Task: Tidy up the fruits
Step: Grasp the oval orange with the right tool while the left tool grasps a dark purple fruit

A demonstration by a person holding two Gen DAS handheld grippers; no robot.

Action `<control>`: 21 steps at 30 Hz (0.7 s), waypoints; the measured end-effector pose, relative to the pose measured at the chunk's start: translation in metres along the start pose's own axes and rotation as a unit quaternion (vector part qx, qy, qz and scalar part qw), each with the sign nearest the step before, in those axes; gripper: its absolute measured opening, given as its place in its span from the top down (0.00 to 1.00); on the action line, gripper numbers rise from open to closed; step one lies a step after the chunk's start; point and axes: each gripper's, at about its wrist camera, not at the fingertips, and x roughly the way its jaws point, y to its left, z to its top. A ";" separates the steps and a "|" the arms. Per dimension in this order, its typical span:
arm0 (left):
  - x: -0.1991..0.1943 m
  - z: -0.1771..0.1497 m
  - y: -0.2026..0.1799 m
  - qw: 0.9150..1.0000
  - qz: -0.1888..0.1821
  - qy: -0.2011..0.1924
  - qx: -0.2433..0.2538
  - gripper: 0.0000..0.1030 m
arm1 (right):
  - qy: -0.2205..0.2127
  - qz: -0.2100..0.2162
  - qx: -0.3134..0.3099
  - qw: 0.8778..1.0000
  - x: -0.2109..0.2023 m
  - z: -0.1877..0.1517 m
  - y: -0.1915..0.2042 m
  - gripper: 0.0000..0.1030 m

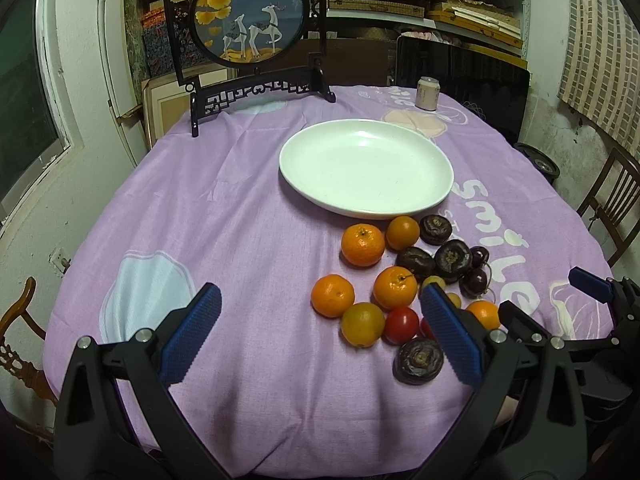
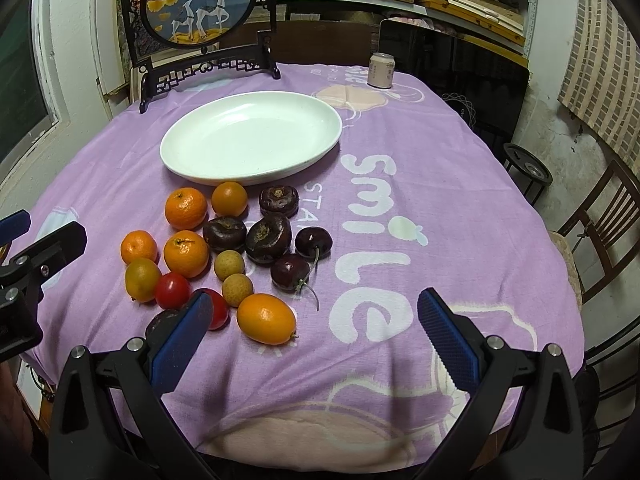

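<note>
— Where's the fruit?

— All loose on the purple cloth over the counter, in a cluster just in front of the white plate. Nothing sits on the plate.

— What's in the cluster?

— Nearest the plate, a mandarin and a smaller orange fruit side by side, with a dark chestnut to their right. Behind those come two more chestnuts, touching each other, and two cherries with stems. Two pale longans lie between the chestnuts and the kumquat, which is the nearest piece on that side. Two red tomatoes sit by the left edge of the group.

— And the tools?

— The left tool hangs low over the near counter, blue pads spread wide, nothing between them. Its right pad covers part of the cluster; one chestnut lies just beside it. The right tool is spread wide too and grips nothing. Its left pad overlaps one tomato in view, its right pad hangs over bare cloth with white "smile" lettering.

— Anything else up there?

— A can at the far edge, and a framed deer picture on a black stand at the far left.
</note>
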 end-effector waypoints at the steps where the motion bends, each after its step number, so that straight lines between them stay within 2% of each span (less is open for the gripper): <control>1: 0.000 0.000 0.003 1.000 0.003 0.003 0.000 0.02 | 0.001 0.002 -0.005 1.000 0.000 -0.001 0.003 0.01; 5: 0.006 -0.005 0.018 1.000 0.021 0.021 0.002 0.02 | 0.000 0.024 -0.033 0.999 0.004 -0.013 0.008 0.01; 6: 0.009 -0.011 0.023 0.999 0.029 0.030 -0.002 0.02 | 0.001 0.032 -0.037 0.999 0.005 -0.016 0.008 0.04; 7: 0.013 -0.011 0.029 0.999 0.031 0.038 -0.006 0.02 | 0.002 0.040 -0.039 0.998 0.005 -0.019 0.006 0.15; 9: 0.017 -0.021 0.039 0.998 0.035 0.054 -0.017 0.02 | 0.016 0.054 -0.043 0.997 0.011 -0.023 0.005 0.25; 12: 0.024 -0.027 0.046 0.996 0.036 0.071 -0.026 0.02 | 0.036 0.079 -0.046 0.995 0.027 -0.023 0.007 0.29; 14: 0.028 -0.031 0.047 0.996 0.027 0.083 -0.030 0.02 | 0.051 0.093 -0.049 0.993 0.045 -0.023 0.012 0.46; 15: 0.028 -0.032 0.047 0.996 0.025 0.086 -0.030 0.02 | 0.064 0.106 -0.050 0.991 0.054 -0.024 0.014 0.61; 16: 0.029 -0.032 0.045 0.995 0.023 0.088 -0.027 0.02 | 0.050 0.098 -0.052 0.993 0.053 -0.023 0.015 0.63; 21: 0.025 -0.032 0.030 0.996 -0.001 0.086 -0.007 0.02 | 0.051 0.093 -0.049 0.993 0.042 -0.025 0.010 0.64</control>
